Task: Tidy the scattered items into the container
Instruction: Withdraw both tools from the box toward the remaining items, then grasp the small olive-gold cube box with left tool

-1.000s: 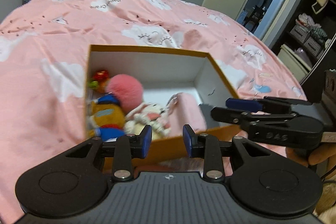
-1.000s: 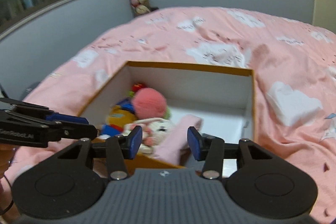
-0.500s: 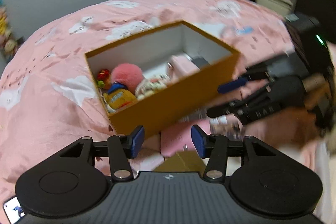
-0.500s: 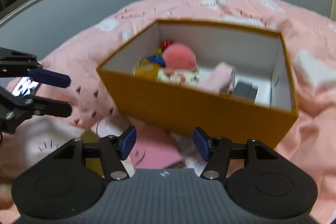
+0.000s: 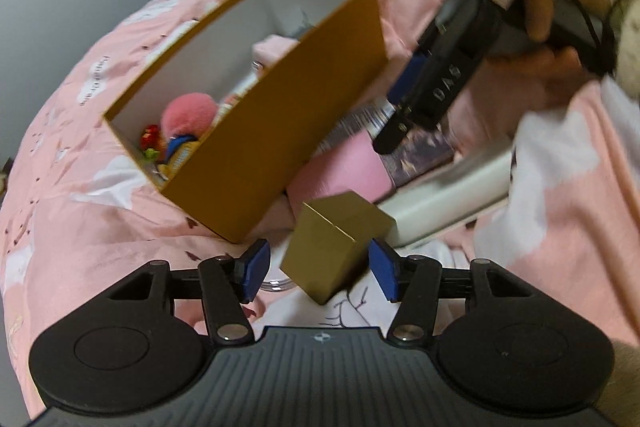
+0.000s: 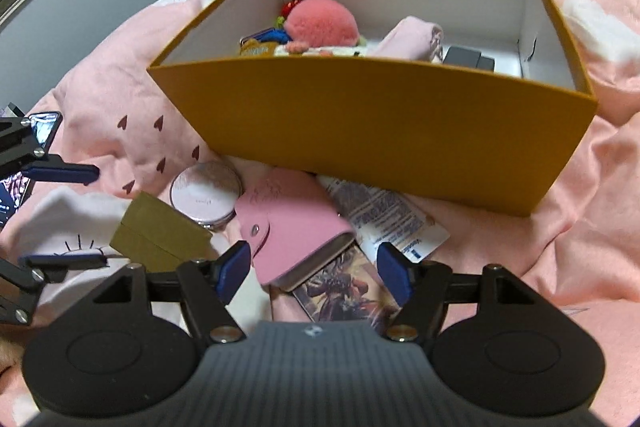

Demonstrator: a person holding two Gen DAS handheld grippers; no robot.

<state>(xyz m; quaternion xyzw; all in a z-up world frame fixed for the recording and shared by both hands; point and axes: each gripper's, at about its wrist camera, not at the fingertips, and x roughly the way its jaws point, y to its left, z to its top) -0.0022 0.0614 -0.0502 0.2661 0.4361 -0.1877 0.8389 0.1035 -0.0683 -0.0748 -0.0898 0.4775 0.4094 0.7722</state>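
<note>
**Both tongs spread wide over the clutter beside the box**

Now the left tongs (image 5: 318,269) stand wide apart around a small gold box (image 5: 336,245) that lies tilted on the bed (image 5: 80,211); the right pad sits just beside the box's edge, the left pad is clear of it, so nothing is gripped. The right tongs (image 6: 314,273) are equally spread and released, poised over a pink snap wallet (image 6: 296,231) and a picture card (image 6: 344,297) beneath it, touching neither as far as can be seen.

The container, an orange box (image 6: 372,131) with a white inside, rests on the pink cloud-print bedding just behind these items. Inside it lie a pink pompom (image 6: 322,25), plush toys, a folded pink cloth (image 6: 412,41) and a dark grey block (image 6: 466,59). A round pink compact (image 6: 206,197) and a printed packet (image 6: 384,219) lie at the box's foot.

Readable writing: "DAS" on the right tool's arm in the left view; the duvet reads "paperCrane". The packet's print is too small to read.
</note>
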